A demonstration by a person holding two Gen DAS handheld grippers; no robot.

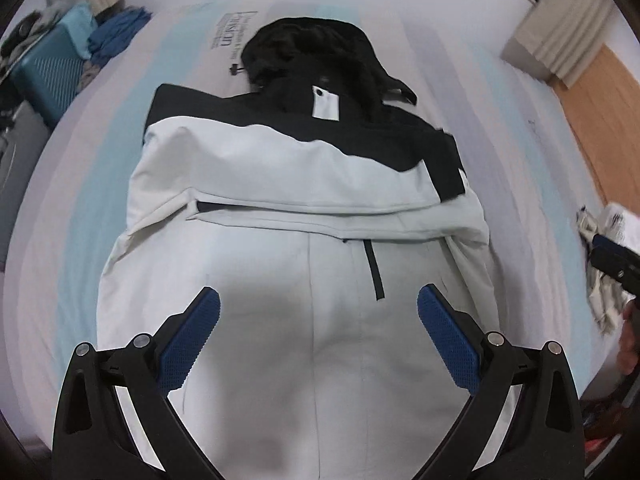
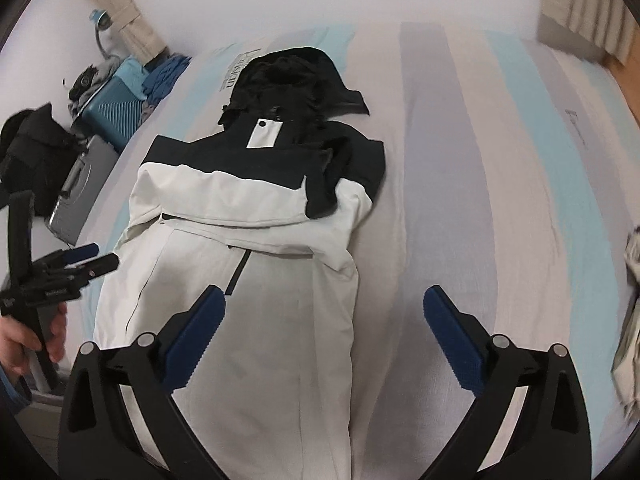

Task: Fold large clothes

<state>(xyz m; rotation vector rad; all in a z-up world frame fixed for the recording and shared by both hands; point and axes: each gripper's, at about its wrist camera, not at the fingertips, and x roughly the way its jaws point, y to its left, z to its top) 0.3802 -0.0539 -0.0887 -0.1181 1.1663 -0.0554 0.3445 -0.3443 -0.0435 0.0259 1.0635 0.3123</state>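
Jacket spread flat on the striped bed, sleeves folded in across the body, black hood at the jacket's far end, hem at the near end. Long axis running straight away from both claws. Left gripper hovering over the jacket's lower middle, jaws spread wide, pinching nothing. Right gripper straddling the jacket's right edge, likewise spread and empty. Likely next: hem seized at 2 corners, carried toward the hood; left claw nearer the jacket's midline.
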